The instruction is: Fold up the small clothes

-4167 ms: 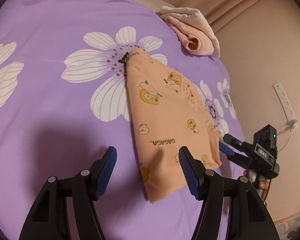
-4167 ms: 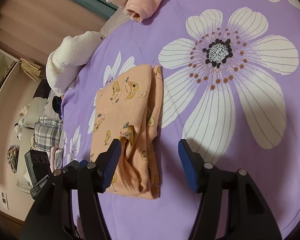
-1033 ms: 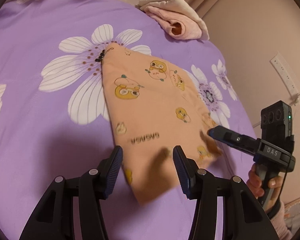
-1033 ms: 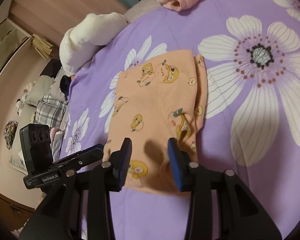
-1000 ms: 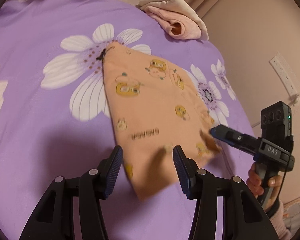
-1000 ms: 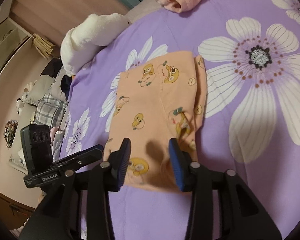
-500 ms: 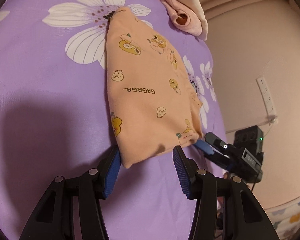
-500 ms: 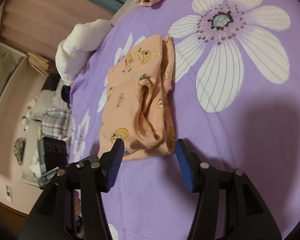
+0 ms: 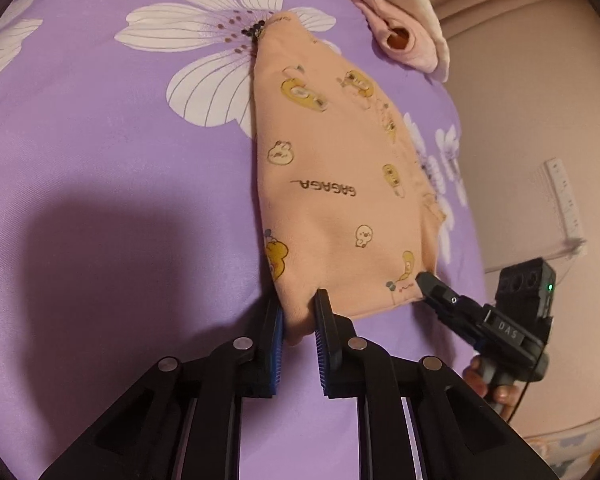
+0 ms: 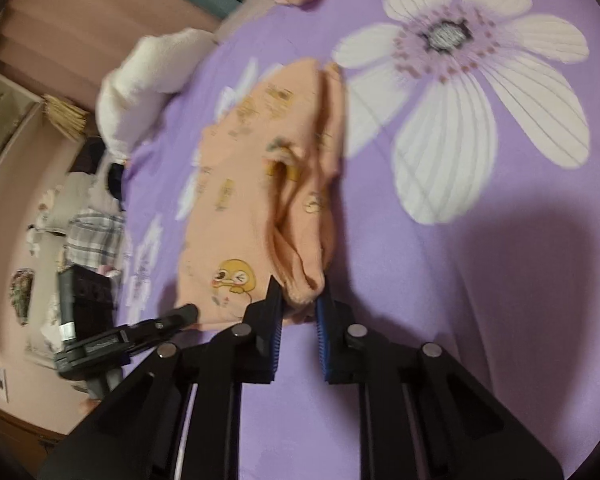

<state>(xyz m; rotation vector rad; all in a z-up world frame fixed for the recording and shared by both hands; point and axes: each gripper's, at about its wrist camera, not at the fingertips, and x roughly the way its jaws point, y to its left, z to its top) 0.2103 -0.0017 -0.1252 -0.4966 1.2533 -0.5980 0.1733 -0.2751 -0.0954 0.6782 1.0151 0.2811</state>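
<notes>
Purple flowered bedsheet (image 9: 100,160) is hosting the peach duck-print garment (image 9: 332,184). Left gripper (image 9: 298,320) and right gripper (image 10: 299,304) are pinching its 6 o'clock corners; next they're probably lifting toward 12.

Both wrist views look closely along their tongs, sharing the garment (image 9: 332,184).

1. A purple bedsheet (image 9: 100,152) printed with large white flowers covered the bed.
2. A rolled pink garment (image 9: 400,28) lay at its far edge.
3. A white plush pillow (image 10: 148,80) sat beside a plaid cloth (image 10: 94,236).
4. A white power strip (image 9: 564,200) hung on the wall.
</notes>
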